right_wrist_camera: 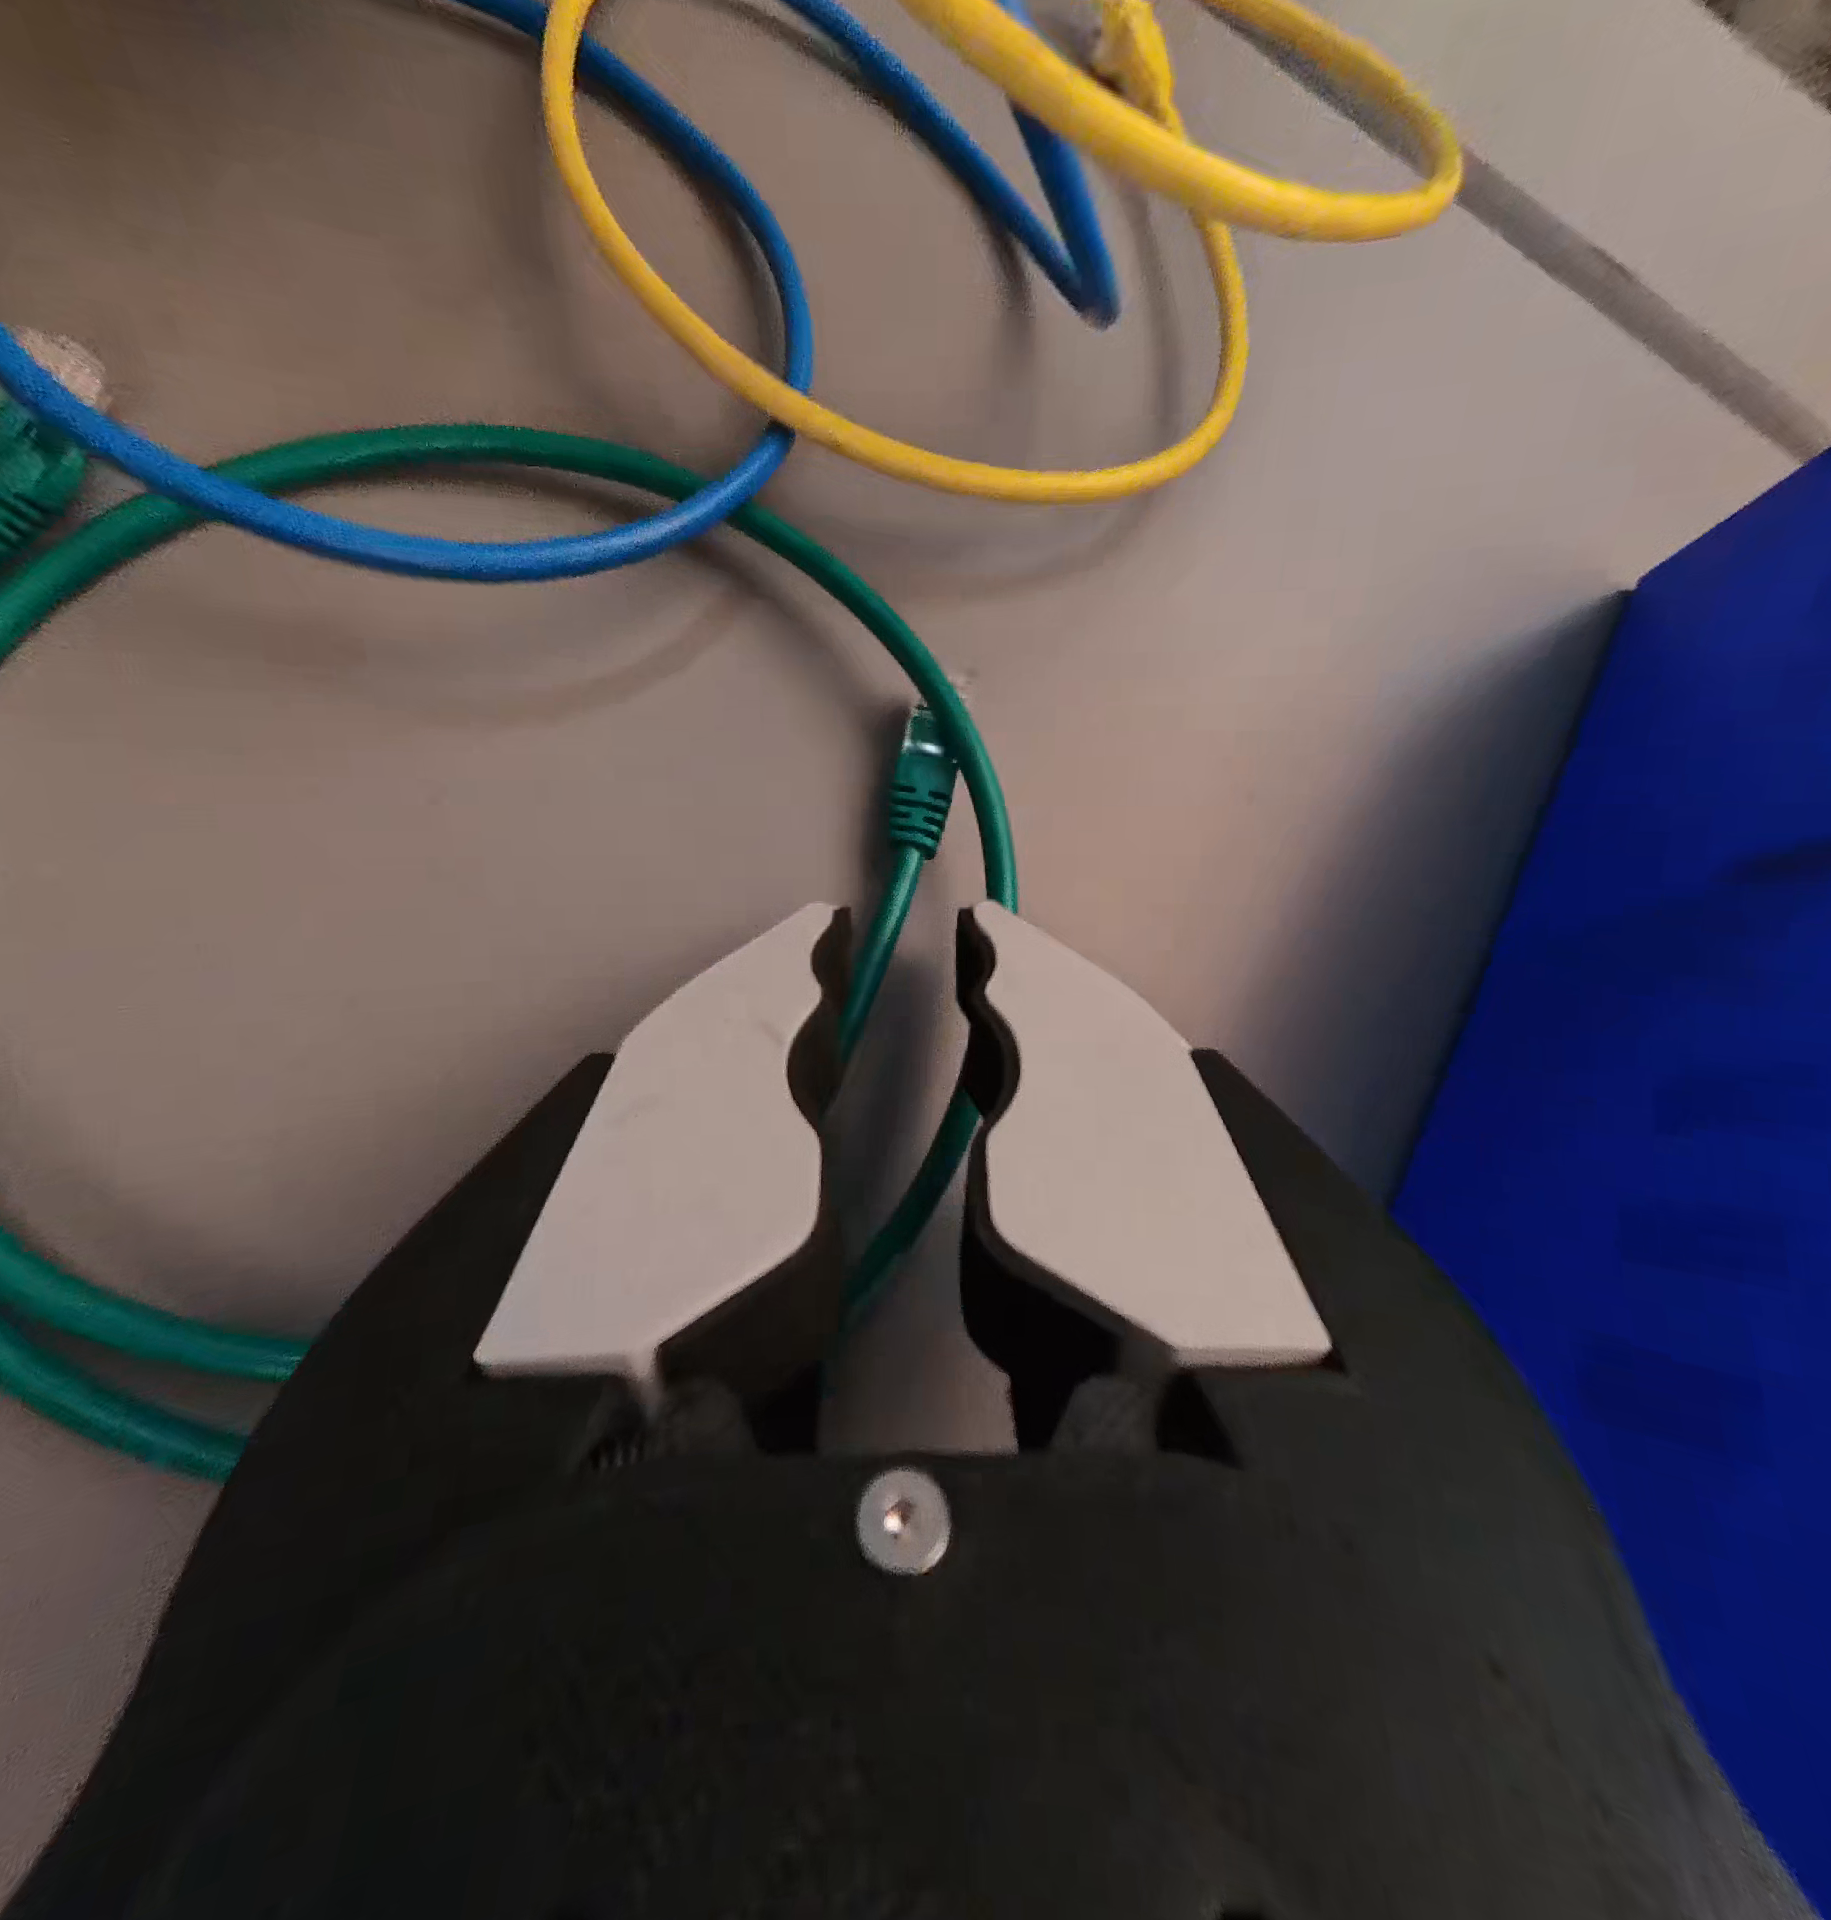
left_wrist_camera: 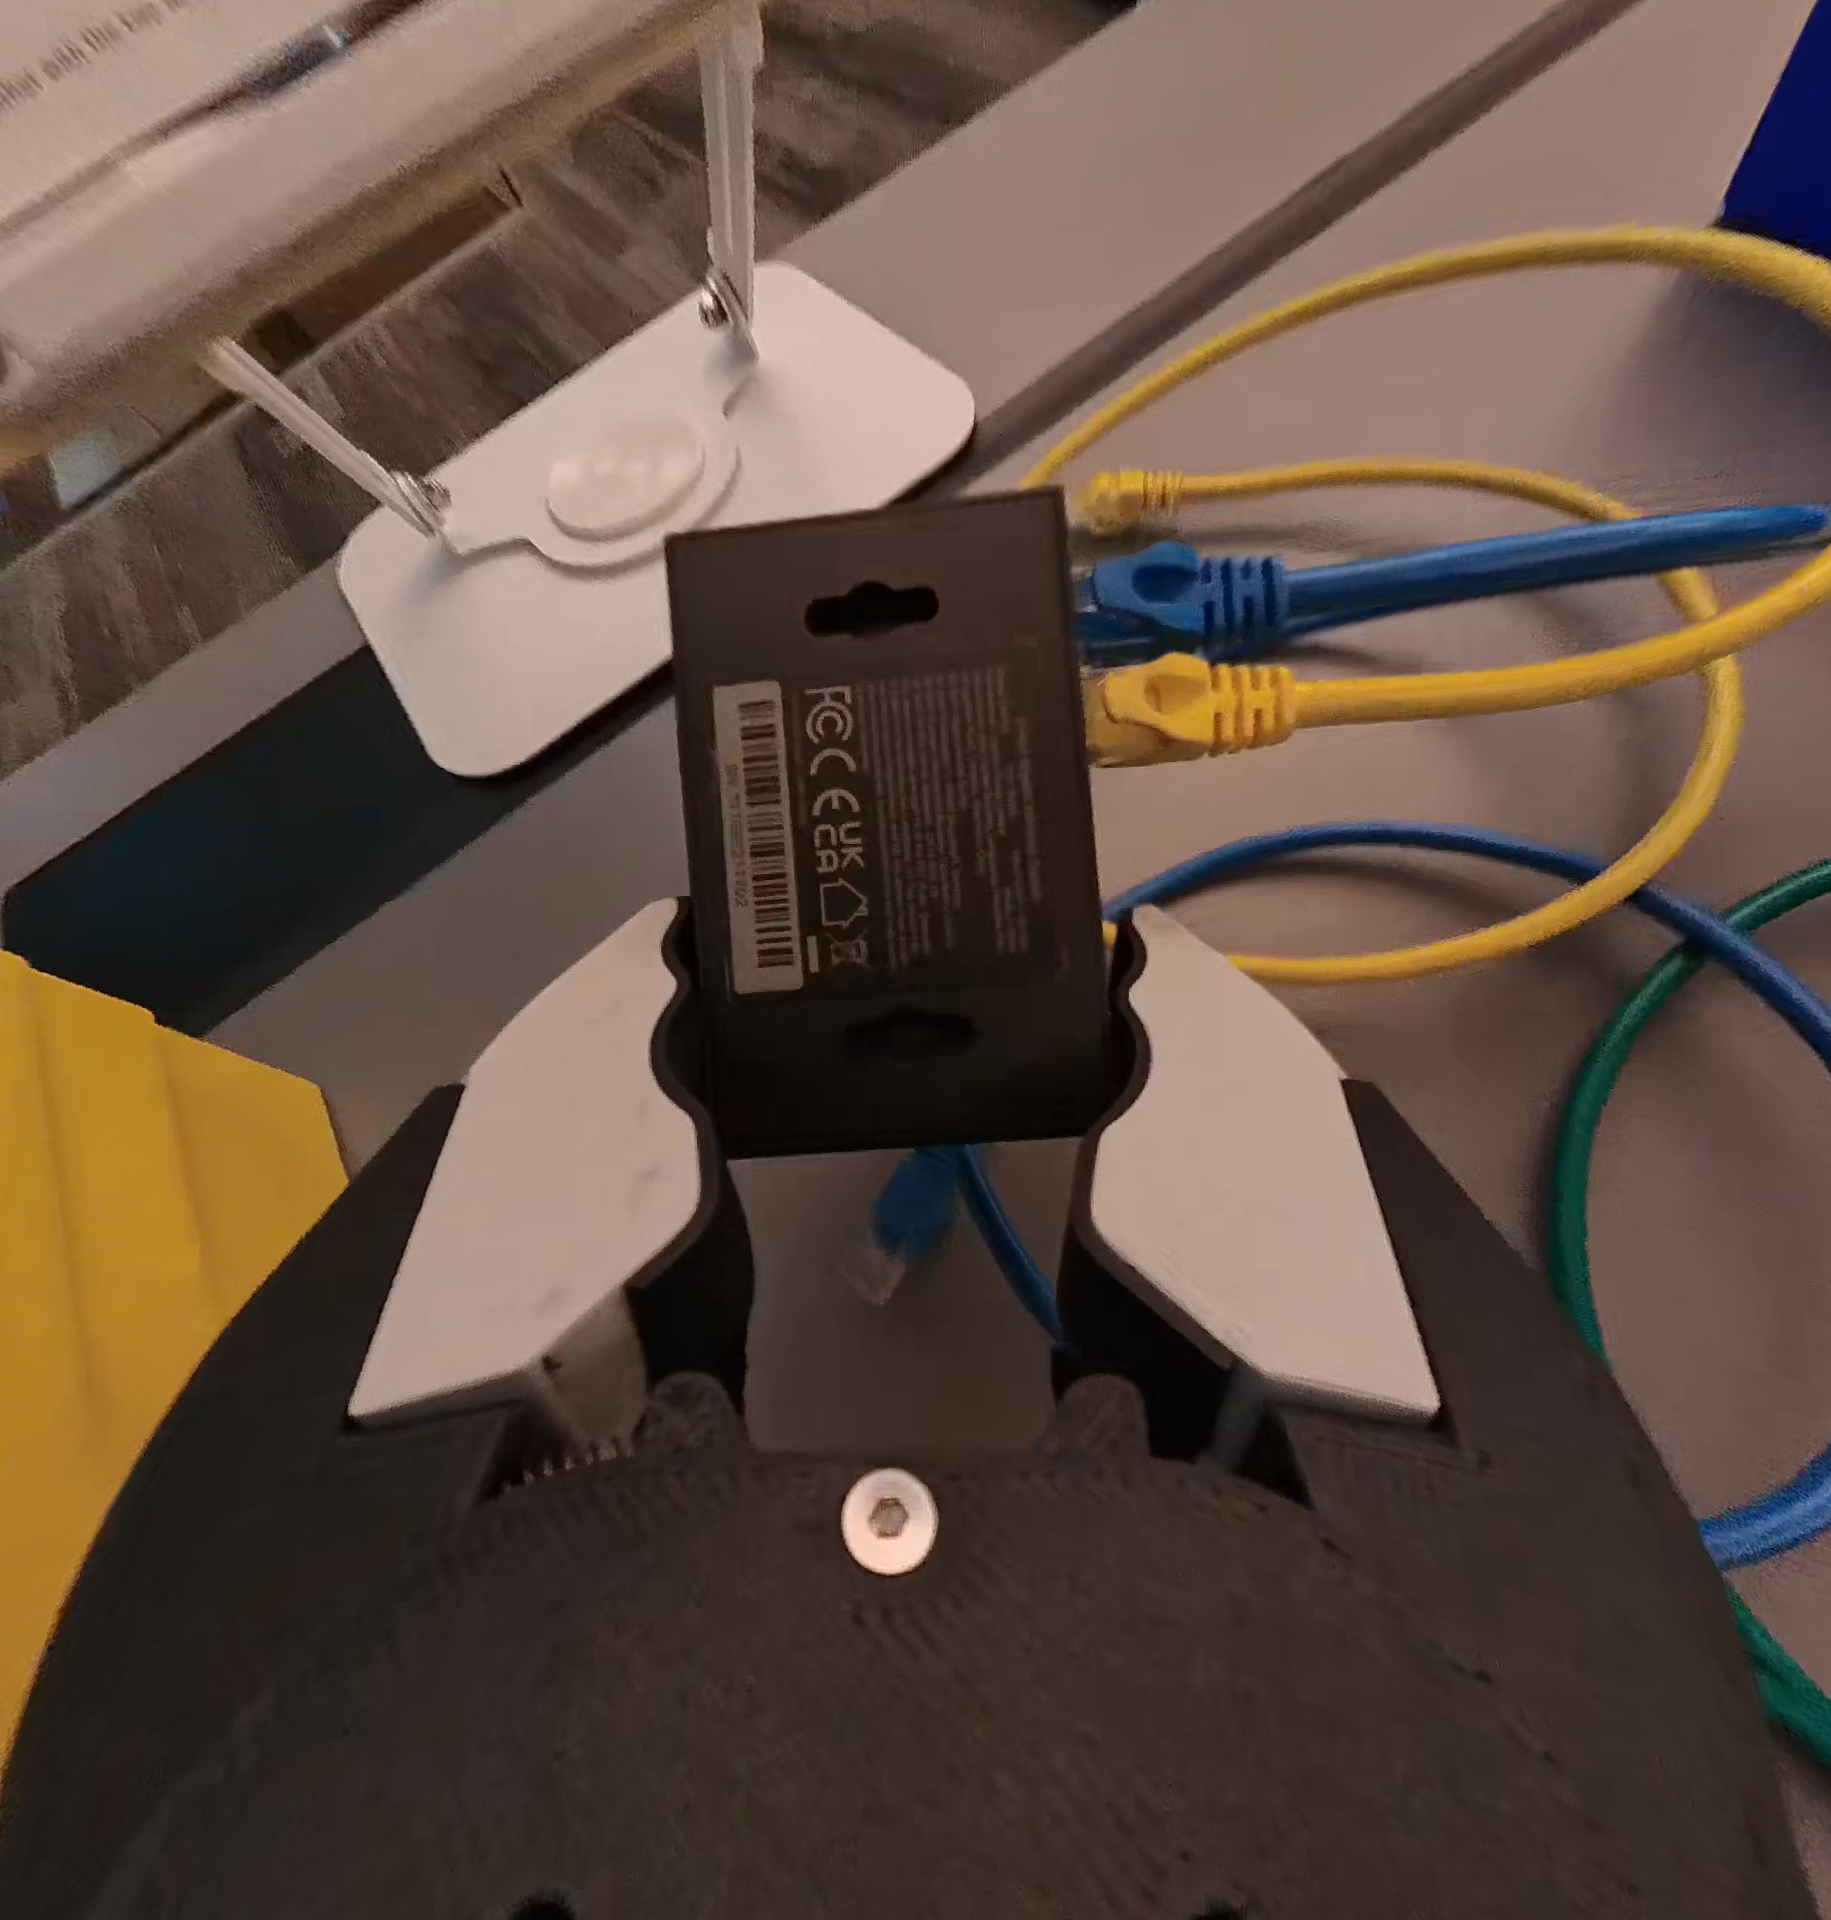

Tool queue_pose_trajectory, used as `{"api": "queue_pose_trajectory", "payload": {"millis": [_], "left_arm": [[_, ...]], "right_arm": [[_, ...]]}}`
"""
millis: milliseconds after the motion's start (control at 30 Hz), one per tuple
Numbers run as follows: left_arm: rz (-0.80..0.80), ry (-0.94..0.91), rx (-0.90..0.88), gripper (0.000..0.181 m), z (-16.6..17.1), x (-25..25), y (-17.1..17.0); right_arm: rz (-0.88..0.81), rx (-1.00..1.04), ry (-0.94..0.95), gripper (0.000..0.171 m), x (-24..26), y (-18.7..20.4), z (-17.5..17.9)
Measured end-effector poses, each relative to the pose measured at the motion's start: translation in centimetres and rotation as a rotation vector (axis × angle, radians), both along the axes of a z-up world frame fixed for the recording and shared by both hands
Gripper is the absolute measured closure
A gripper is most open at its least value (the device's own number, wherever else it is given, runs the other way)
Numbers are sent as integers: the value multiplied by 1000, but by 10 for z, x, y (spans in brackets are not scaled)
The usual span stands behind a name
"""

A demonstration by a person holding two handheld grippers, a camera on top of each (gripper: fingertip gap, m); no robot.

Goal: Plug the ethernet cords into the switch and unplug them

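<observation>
Grey bench [left_wrist_camera: 1410, 187] below, my left tool [left_wrist_camera: 906, 940] clamps the label-up switch [left_wrist_camera: 890, 821]; only the right view shows my right tool [right_wrist_camera: 900, 914] parted around the green cord [right_wrist_camera: 880, 956].

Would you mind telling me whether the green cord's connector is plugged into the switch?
Unplugged. The green connector lies loose on the table, just beyond the right gripper, away from the switch.

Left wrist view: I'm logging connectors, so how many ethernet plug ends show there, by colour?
Yellow plugs: 2, upper and lower
Blue plugs: 2, by the switch and loose below it
Green plugs: 0, only the green cord shows
Total: 4
</observation>
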State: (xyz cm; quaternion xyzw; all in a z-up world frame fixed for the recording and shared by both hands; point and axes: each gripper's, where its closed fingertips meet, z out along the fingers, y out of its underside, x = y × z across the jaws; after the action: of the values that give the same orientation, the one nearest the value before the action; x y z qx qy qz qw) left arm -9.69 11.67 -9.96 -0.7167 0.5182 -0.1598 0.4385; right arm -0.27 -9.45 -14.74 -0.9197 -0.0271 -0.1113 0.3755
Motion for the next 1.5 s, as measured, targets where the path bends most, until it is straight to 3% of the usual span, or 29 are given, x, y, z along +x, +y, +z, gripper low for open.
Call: {"api": "queue_pose_trajectory", "payload": {"millis": [233,400,500,633,767,900,1033,1100,1267,1367,1400,1433,1500], "left_arm": [[6,59,-109,109,-32,-4,1],[-12,135,-213,109,-52,-10,-4],[-6,88,-239,115,-46,-9,-4],[19,-39,-226,106,-16,-9,3],[8,-142,-250,102,28,-15,-1],[-100,-154,-429,93,52,-19,-28],[-527,-545,-850,113,143,-1,-124],[-644,-564,-933,114,163,1,-162],[-741,-395,-991,113,149,8,-216],[-755,-355,-1006,135,137,12,-221],[-774,-369,-1014,157,138,13,-221],[-795,-391,-1025,168,140,14,-221],[-801,-393,-1018,168,137,17,-220]], "right_arm": [[90,-133,221,162,-21,-16,-15],[233,-40,280,164,-48,-33,15],[283,80,199,164,-52,-36,48],[315,328,-26,164,-48,-31,103],[294,562,-364,164,-44,-31,147],[255,689,-678,164,-47,-35,173],[252,733,-1003,164,-55,-33,188],[263,738,-1091,164,-61,-28,189],[295,751,-1180,164,-67,-19,188],[303,748,-1191,164,-67,-17,186],[308,744,-1193,164,-67,-16,185],[311,734,-1195,164,-65,-15,183],[329,736,-1193,164,-64,-14,179]]}}
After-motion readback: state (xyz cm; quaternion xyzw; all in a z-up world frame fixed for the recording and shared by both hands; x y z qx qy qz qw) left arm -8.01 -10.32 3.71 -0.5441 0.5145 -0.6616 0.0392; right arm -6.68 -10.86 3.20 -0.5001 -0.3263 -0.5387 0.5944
